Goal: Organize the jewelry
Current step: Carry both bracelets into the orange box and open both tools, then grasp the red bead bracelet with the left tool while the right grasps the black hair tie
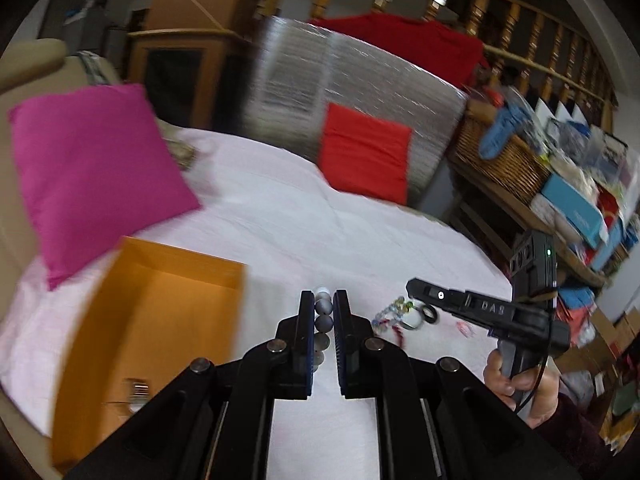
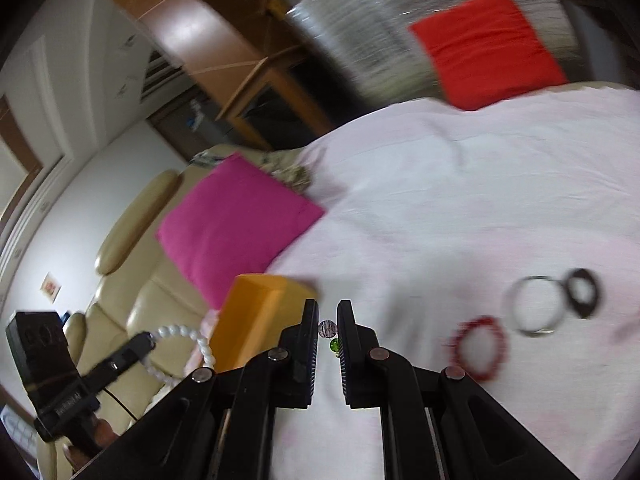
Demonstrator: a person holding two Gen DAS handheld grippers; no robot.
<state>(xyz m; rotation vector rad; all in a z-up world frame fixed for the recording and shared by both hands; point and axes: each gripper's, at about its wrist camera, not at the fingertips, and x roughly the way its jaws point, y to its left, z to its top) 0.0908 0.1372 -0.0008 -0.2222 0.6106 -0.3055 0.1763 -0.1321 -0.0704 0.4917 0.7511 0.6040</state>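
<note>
Pearl-white beads of a round bracelet (image 1: 323,320) are pinched in the left gripper (image 1: 323,312), and a multicoloured glass-bead bracelet (image 2: 328,330) is clamped in the right gripper (image 2: 328,320); the carrying step is judged to be in hand. Next, both must be brought over the open orange cardboard box (image 1: 160,320) and released. Both grippers are angled downward above the pale pink sheet (image 2: 440,200), where a red bead bracelet (image 2: 478,348) and 2 rings lie.

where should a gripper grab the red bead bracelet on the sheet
The red bracelet lies flat as an open loop on the white sheet, apart from the silver bangle beside it. Probably best to come from above and pinch one stretch of beads, one finger inside the loop and one outside, on the side facing away from the bangle. Blur hides any clasp.
</note>
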